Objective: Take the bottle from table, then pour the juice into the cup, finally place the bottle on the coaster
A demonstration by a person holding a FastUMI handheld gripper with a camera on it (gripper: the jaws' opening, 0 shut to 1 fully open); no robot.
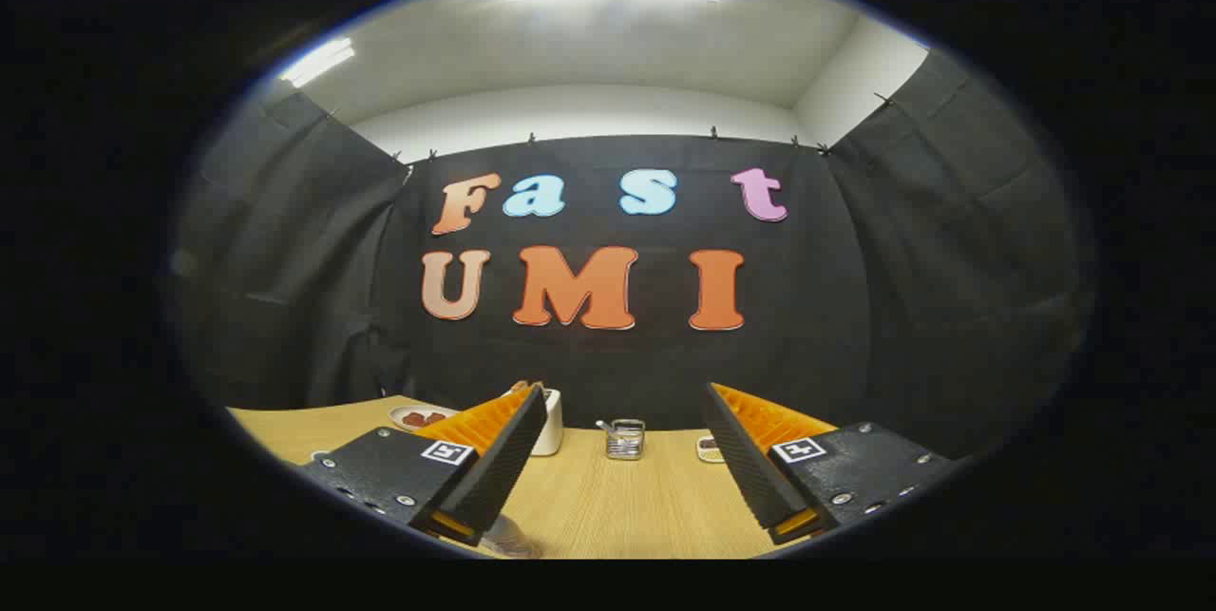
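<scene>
My gripper [624, 392] is open, its fingers spread wide above the wooden table [608, 506] with nothing between them. Beyond the gap, at the table's far edge, stands a small clear glass cup [624, 440] with a thin stick-like thing in it. A white container [550, 421] stands just behind the left fingertip, half hidden by it; whether it is the bottle I cannot tell. A small flat patterned piece, perhaps the coaster [708, 448], lies by the inner side of the right finger. A pale rounded thing [510, 542] shows low beside the left finger's base, blurred.
A small white plate [416, 417] with red pieces sits at the far left of the table. The black cloth wall hangs close behind the table's far edge. Bare wood lies between the fingers and the glass cup.
</scene>
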